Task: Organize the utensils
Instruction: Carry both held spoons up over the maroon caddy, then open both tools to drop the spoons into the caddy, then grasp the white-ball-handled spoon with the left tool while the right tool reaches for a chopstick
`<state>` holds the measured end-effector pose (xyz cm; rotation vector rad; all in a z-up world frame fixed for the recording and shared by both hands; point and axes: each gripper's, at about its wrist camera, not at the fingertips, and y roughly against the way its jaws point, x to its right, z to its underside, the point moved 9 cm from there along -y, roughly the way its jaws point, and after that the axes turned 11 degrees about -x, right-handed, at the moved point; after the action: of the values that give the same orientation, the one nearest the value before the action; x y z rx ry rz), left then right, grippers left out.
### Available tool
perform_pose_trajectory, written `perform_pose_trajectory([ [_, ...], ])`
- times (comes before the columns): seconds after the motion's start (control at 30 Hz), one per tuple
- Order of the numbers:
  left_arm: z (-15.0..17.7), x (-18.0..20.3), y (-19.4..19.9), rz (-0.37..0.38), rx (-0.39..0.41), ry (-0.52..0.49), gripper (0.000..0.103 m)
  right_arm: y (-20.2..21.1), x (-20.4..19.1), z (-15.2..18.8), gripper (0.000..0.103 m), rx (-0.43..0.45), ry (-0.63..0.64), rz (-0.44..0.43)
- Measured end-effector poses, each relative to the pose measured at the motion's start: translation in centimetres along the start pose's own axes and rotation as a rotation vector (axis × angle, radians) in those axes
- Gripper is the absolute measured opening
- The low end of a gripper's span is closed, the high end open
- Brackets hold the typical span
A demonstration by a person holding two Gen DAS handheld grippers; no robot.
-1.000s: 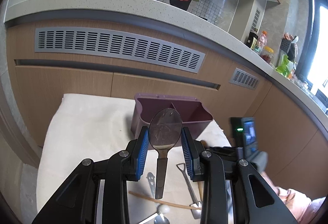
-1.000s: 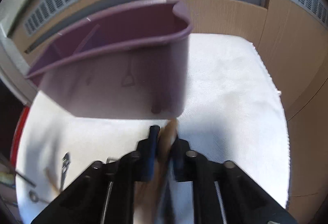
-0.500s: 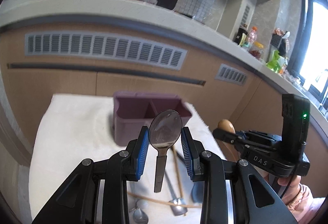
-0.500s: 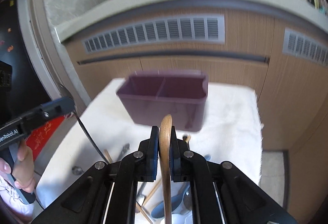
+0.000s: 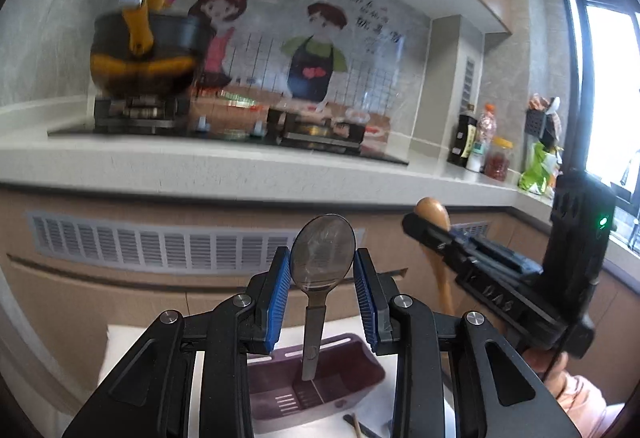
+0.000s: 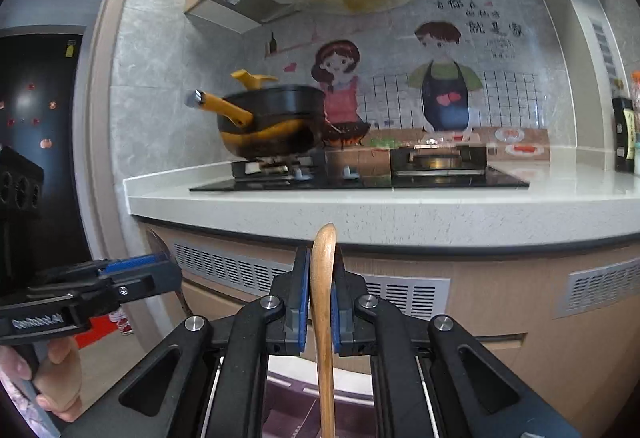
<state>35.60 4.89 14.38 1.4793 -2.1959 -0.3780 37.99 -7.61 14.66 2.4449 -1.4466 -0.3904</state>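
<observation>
My left gripper [image 5: 322,270] is shut on a metal spoon [image 5: 322,258], bowl up, with the handle hanging down over the purple two-compartment utensil holder [image 5: 320,394] below. My right gripper [image 6: 322,278] is shut on a wooden spoon [image 6: 324,302], held upright, its handle reaching down toward the holder's rim [image 6: 304,394]. In the left wrist view the right gripper [image 5: 436,234] and its wooden spoon [image 5: 434,211] show at the right. In the right wrist view the left gripper [image 6: 160,270] shows at the left.
The holder stands on a white cloth [image 5: 120,342] in front of wooden cabinets with grey vents [image 5: 152,246]. Above is a white counter [image 6: 360,205] with a stove and a black-and-yellow pot [image 6: 268,129]. Another utensil tip [image 5: 352,418] lies beside the holder.
Both grippers have risen and tilted up, each keeping its spoon. The holder has dropped from mid-view to the bottom edge, and the countertop and stove have come into view.
</observation>
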Motion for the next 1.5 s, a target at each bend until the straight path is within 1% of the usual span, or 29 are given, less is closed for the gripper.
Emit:
perform_pose_trajectory([
  [0.17,2.7,-2.6,-5.0,-0.022,-0.078,0.020,0.033,-6.0,2.1,3.8,0.008,-0.086,-0.063,-0.002],
  [0.27,4.4,-3.6,-7.6,-0.022,-0.124,0.041,0.033,-8.5,3.3,5.9,0.008,-0.130,-0.094,0.000],
  [0.4,6.5,-4.7,-10.0,-0.017,-0.177,0.075,0.033,-10.6,4.3,8.5,0.008,-0.179,-0.107,0.009],
  [0.5,8.0,-5.1,-10.9,-0.019,-0.206,0.091,0.033,-11.0,4.3,10.2,0.008,-0.222,-0.100,0.008],
  [0.57,8.9,-5.1,-11.1,-0.014,-0.225,0.099,0.036,-10.9,4.2,11.3,0.013,-0.255,-0.097,0.002],
  [0.6,9.1,-5.1,-11.2,-0.011,-0.234,0.104,0.038,-10.7,4.1,11.7,0.022,-0.273,-0.101,-0.007],
  [0.63,9.5,-5.1,-11.2,-0.010,-0.244,0.110,0.047,-10.4,4.1,12.0,0.037,-0.284,-0.107,-0.015],
  [0.67,9.8,-5.0,-11.0,-0.011,-0.249,0.111,0.053,-9.8,4.0,12.3,0.046,-0.291,-0.112,-0.021],
  [0.7,10.0,-5.0,-10.7,-0.020,-0.247,0.109,0.053,-9.3,3.9,12.4,0.060,-0.290,-0.113,-0.017],
  [0.73,10.0,-5.0,-10.4,-0.027,-0.245,0.107,0.053,-8.5,3.9,12.4,0.068,-0.283,-0.109,-0.008],
  [0.77,10.0,-5.0,-9.8,-0.034,-0.243,0.105,0.053,-7.5,3.8,12.4,0.070,-0.272,-0.098,0.010],
  [0.83,9.9,-5.1,-8.7,-0.039,-0.231,0.112,0.054,-6.0,3.5,12.3,0.080,-0.270,-0.079,0.042],
  [0.87,10.1,-5.1,-8.0,-0.045,-0.232,0.112,0.054,-5.2,3.4,12.3,0.083,-0.269,-0.070,0.054],
  [0.93,10.5,-5.3,-6.8,-0.068,-0.236,0.105,0.056,-3.6,2.9,12.5,0.095,-0.271,-0.049,0.079],
  [1.03,12.1,-5.3,-5.3,-0.096,-0.269,0.080,0.063,-1.7,2.1,13.2,0.103,-0.285,0.005,0.129],
  [1.07,12.9,-5.4,-4.8,-0.103,-0.287,0.074,0.065,-1.2,1.7,13.7,0.103,-0.297,0.030,0.147],
  [1.13,14.8,-5.6,-4.2,-0.116,-0.334,0.063,0.065,-0.6,0.9,14.9,0.103,-0.335,0.085,0.178],
  [1.2,16.8,-5.9,-3.6,-0.127,-0.381,0.059,0.065,-0.3,-0.2,16.5,0.103,-0.377,0.140,0.188],
  [1.33,21.7,-6.5,-2.2,-0.138,-0.485,0.052,0.065,0.2,-2.8,20.2,0.103,-0.467,0.245,0.174],
  [1.43,24.8,-6.6,-1.1,-0.131,-0.548,0.032,0.065,0.4,-5.4,23.0,0.103,-0.537,0.304,0.110],
  [1.5,26.6,-5.9,-0.5,-0.098,-0.589,-0.015,0.065,0.7,-6.5,24.7,0.103,-0.576,0.313,0.068],
])
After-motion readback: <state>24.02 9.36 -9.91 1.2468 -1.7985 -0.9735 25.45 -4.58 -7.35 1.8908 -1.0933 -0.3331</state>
